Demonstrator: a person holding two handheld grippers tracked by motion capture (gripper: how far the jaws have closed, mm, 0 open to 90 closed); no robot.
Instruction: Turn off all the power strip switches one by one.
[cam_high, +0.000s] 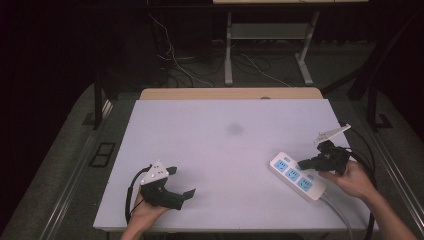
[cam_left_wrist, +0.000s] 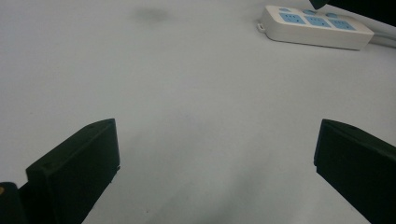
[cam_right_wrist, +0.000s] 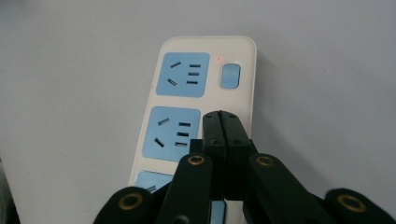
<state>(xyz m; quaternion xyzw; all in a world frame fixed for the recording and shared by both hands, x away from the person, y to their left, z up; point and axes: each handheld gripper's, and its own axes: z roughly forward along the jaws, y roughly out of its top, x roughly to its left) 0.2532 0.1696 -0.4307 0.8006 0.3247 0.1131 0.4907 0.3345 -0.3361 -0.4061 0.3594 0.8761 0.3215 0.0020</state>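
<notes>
Table (cam_high: 215, 150): flat matte pale-grey top, rectangular, wood-tone strip along far edge; faint dark smudge (cam_high: 235, 129) near centre. Power strip (cam_high: 298, 176): glossy white plastic bar w/ rounded corners, lying flat at table's right side, angled diagonally, near front-right corner; pale-blue socket faces (cam_right_wrist: 182, 74) in a row, small blue rocker switch (cam_right_wrist: 230, 76) beside end socket, tiny red indicator dot lit next to it; grey cord (cam_high: 337, 212) exiting near end toward front edge. Left gripper (cam_high: 181, 181): black hard plastic, blocky, grey three-cornered plate on top, black cable looped behind; held low over front-left of table in left hand (cam_high: 145, 212); jaws spread wide, nothing between, bare tabletop seen through the gap in left gripper view. Right gripper (cam_right_wrist: 222, 116): black, brass-coloured pivot pins on linkage arms; held in right hand (cam_high: 352, 179) at strip's right side; jaws pressed flat together, nothing between; tips over strip's white edge, beside middle socket, short of switch. Contact w/ strip: cannot tell.
</notes>
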